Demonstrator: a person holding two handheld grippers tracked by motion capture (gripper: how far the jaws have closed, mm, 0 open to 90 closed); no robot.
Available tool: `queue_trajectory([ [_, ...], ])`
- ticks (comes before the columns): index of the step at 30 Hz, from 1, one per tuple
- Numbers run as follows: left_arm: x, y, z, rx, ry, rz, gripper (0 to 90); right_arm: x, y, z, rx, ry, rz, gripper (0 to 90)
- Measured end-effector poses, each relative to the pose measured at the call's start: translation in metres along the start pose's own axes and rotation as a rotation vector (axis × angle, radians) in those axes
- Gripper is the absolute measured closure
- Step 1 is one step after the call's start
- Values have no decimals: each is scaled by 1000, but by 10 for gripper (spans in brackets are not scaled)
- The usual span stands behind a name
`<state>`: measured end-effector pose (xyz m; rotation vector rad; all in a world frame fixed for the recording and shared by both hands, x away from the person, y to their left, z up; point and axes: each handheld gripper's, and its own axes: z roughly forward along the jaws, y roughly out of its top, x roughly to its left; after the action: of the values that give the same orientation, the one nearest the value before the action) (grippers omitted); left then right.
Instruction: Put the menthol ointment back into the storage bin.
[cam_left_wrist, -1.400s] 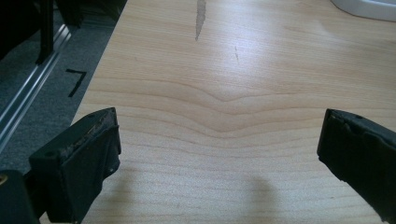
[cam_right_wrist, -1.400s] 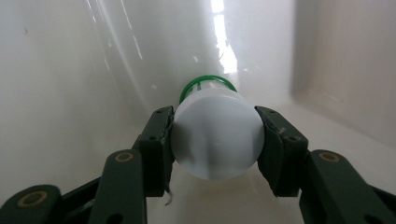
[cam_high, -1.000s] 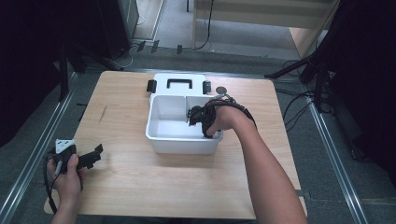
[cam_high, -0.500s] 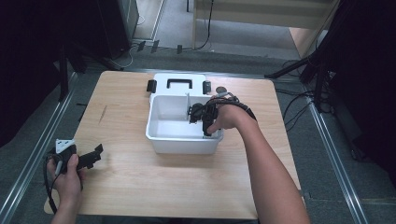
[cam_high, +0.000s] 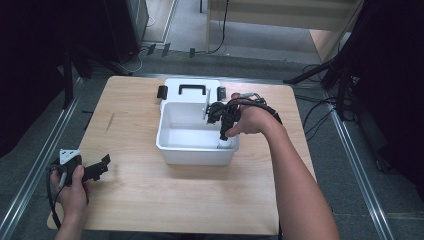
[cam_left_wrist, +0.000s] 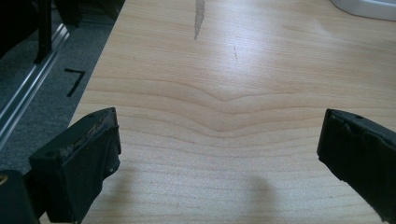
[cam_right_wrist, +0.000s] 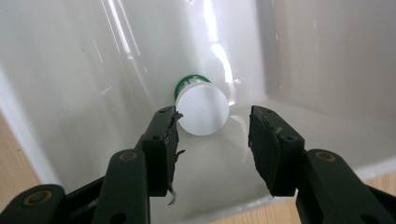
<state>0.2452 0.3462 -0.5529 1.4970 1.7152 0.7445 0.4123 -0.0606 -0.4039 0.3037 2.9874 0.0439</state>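
A small white round container (cam_right_wrist: 203, 109) with a green ring behind it sits between the jaw tips of my right gripper (cam_right_wrist: 212, 126), against the left one. That gripper (cam_high: 225, 136) points down into the front right corner of a white plastic bin (cam_high: 195, 155), shut on the container (cam_high: 227, 143). My left gripper (cam_high: 102, 165) rests low over the table's near left part. In the left gripper view its jaws (cam_left_wrist: 219, 154) stand wide open over bare wood.
The bin's white lid (cam_high: 192, 90), with a black handle and black clips, lies flat right behind the bin. The wooden table (cam_high: 150, 200) ends close to my left hand, with a metal rail (cam_left_wrist: 28, 93) and grey floor beyond that edge.
My right hand has risen a little inside the bin, with the white container at its jaw tips. The left hand and its gripper have stayed in place.
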Motion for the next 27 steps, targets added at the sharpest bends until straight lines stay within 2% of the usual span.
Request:
queue_trajectory([
  [3, 0, 0, 0, 0, -1, -1, 2, -1, -3, -6, -16, 0, 3, 534],
  [5, 0, 0, 0, 2, 1, 1, 2, -2, -8, -16, -27, -5, 23, 534],
  [7, 0, 0, 0, 3, 1, 1, 2, -3, -10, -19, -40, -11, 14, 534],
  [9, 0, 0, 0, 2, 1, 2, 2, -3, -14, -25, -47, -15, 36, 532],
  [11, 0, 0, 0, 2, 0, 1, 2, -5, -18, -28, -59, -20, 33, 530],
  [12, 0, 0, 0, 2, 0, 1, 2, -5, -23, -32, -64, -24, 52, 530],
  [14, 0, 0, 0, 1, 0, 1, 2, -6, -29, -36, -74, -24, 56, 529],
  [27, -1, 0, -1, 3, 3, 7, 2, -8, -62, -46, -95, -37, 119, 493],
])
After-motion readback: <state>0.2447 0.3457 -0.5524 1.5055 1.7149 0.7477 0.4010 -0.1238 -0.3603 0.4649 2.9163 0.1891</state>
